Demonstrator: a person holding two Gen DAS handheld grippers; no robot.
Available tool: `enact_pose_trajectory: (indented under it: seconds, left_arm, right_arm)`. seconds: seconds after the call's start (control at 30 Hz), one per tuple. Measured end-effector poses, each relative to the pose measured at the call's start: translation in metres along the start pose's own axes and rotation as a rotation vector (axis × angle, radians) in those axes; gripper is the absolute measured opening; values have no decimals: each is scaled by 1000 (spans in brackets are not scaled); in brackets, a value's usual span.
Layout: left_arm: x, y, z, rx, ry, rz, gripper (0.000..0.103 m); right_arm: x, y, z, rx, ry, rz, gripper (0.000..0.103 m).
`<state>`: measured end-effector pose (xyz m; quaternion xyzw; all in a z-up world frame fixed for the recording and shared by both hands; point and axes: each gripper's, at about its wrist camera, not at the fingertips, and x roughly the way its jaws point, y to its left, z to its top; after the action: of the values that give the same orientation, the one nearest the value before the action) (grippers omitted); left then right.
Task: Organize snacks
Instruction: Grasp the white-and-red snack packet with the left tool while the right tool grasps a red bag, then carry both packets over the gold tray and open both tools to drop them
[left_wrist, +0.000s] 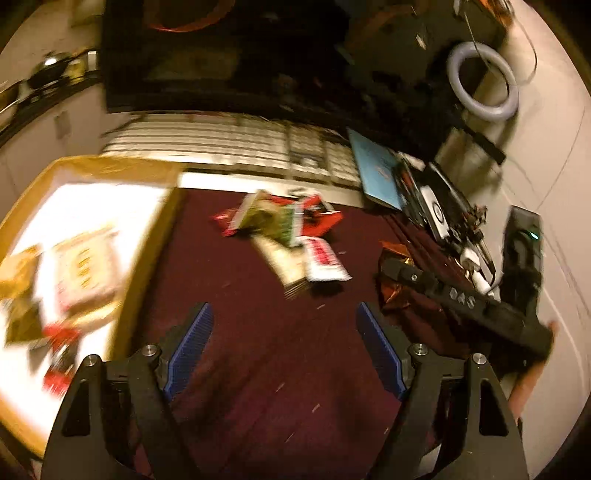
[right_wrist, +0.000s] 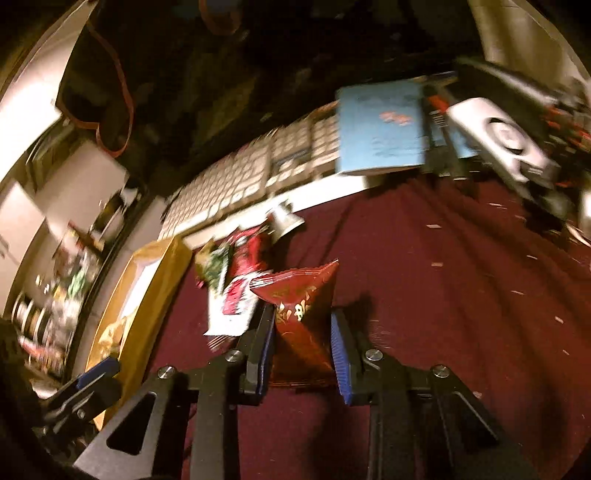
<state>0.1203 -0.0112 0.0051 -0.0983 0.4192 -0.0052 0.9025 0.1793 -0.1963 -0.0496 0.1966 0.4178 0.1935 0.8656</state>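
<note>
Right wrist view shows the right gripper (right_wrist: 301, 325) clamped narrow on a red snack packet (right_wrist: 303, 314), just beside the loose snack pile (left_wrist: 284, 232). The left gripper (left_wrist: 284, 343) hangs wide with nothing in it. Several packets already lie in the yellow-rimmed tray (left_wrist: 147, 251), left of the pile, so the job looks partly done. A dark red cloth (left_wrist: 258, 369) covers the table; beyond the pile sit a white keyboard (left_wrist: 229, 144) and a blue booklet (left_wrist: 380, 173). The room is dim.

The red snack packet (right_wrist: 301, 317) is glossy, crinkled foil, and the pads (right_wrist: 339, 354) pressing it are ribbed blue rubber on matt black plastic arms. The maroon tablecloth (left_wrist: 258, 350) looks matt and woven (lint-flecked), while the tray (left_wrist: 147, 236) has a yellow wood-like rim.
</note>
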Motion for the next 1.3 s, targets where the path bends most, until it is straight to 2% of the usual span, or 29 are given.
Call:
enact_pose_trajectory:
  seconds: [0.07, 0.2, 0.23, 0.3, 0.37, 0.43, 0.47, 0.63, 0.77, 0.87, 1.07, 1.3]
  left_arm:
    - [25, -15, 18, 42, 41, -11, 80]
    - [77, -37, 39, 106, 113, 79, 78]
    - [84, -41, 40, 114, 124, 93, 69]
    - [98, -52, 40, 153, 134, 124, 64]
    - [111, -62, 36, 201, 137, 192, 50]
    - [114, -67, 32, 250, 105, 278, 32]
    - [112, -67, 30, 257, 97, 285, 31]
    - [82, -52, 12, 215, 66, 188, 23]
    - [38, -28, -12, 98, 27, 37, 23]
    - [12, -11, -29, 18, 4, -19, 23]
    - [-30, 17, -43, -77, -68, -11, 23]
    - [-68, 44, -52, -131, -140, 0, 23]
  right_arm:
    - [-2, -9, 1, 44, -24, -7, 28]
    - [-4, -14, 2, 58, -44, 20, 28]
    - [-4, -15, 3, 56, -45, 22, 28]
    - [-4, -15, 2, 55, -42, 20, 28]
    - [-4, -15, 2, 54, -37, 28, 28]
    - [-4, -16, 2, 55, -38, 32, 28]
    - [-4, -16, 2, 55, -37, 35, 28]
    - [-5, -15, 1, 47, -45, 47, 28]
    - [-8, -11, -2, 31, -53, 45, 28]
    - [-8, -6, -3, 11, -51, 42, 28]
    - [-6, 1, -3, -34, -49, 38, 28]
    - [-11, 10, -5, -86, -71, 43, 28]
